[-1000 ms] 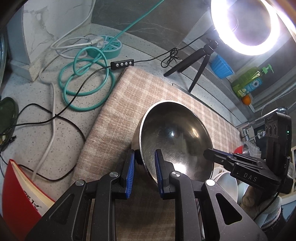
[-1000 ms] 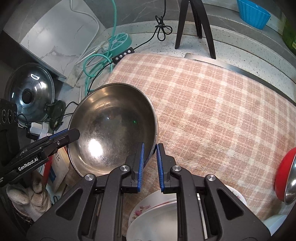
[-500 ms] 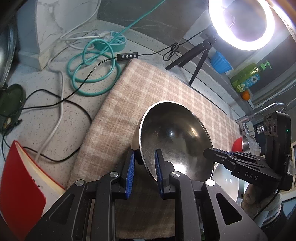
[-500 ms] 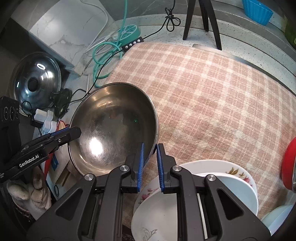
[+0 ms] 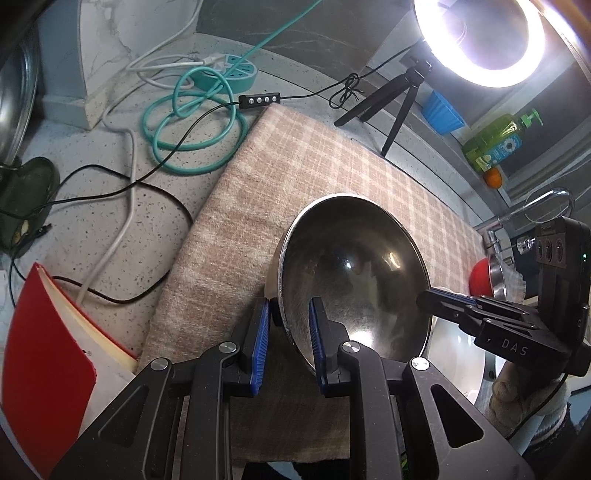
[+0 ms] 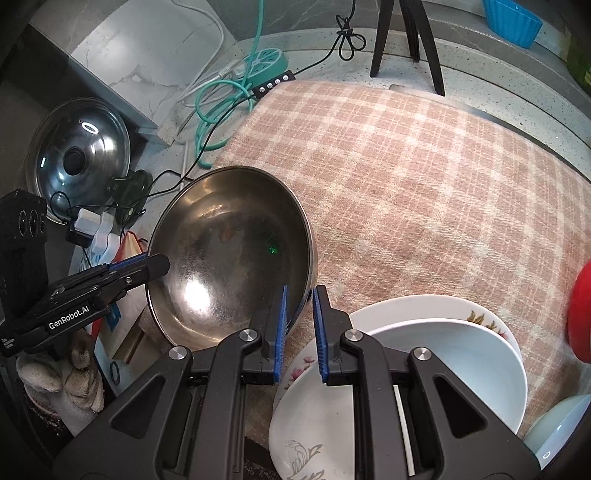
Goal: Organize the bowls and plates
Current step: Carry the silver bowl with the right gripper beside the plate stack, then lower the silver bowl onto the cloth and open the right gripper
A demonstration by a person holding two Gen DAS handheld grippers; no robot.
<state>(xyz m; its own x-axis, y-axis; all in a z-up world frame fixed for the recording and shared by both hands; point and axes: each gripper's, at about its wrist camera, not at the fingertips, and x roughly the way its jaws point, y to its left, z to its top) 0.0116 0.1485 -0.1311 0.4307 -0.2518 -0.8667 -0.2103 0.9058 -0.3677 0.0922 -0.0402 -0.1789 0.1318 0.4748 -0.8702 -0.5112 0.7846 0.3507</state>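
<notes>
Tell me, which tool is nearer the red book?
Left. The left tool grips the steel bowl rim beside the red book; the right tool grips the opposite rim, farther away.

A blown-out ring light (image 5: 480,35) glares top right; fisheye bends edges, focus stays sharp.

Bowl (image 6: 229,258) over cloth's (image 6: 424,177) left edge, plates (image 6: 424,369) at its right, cables (image 6: 218,99) behind.
</notes>
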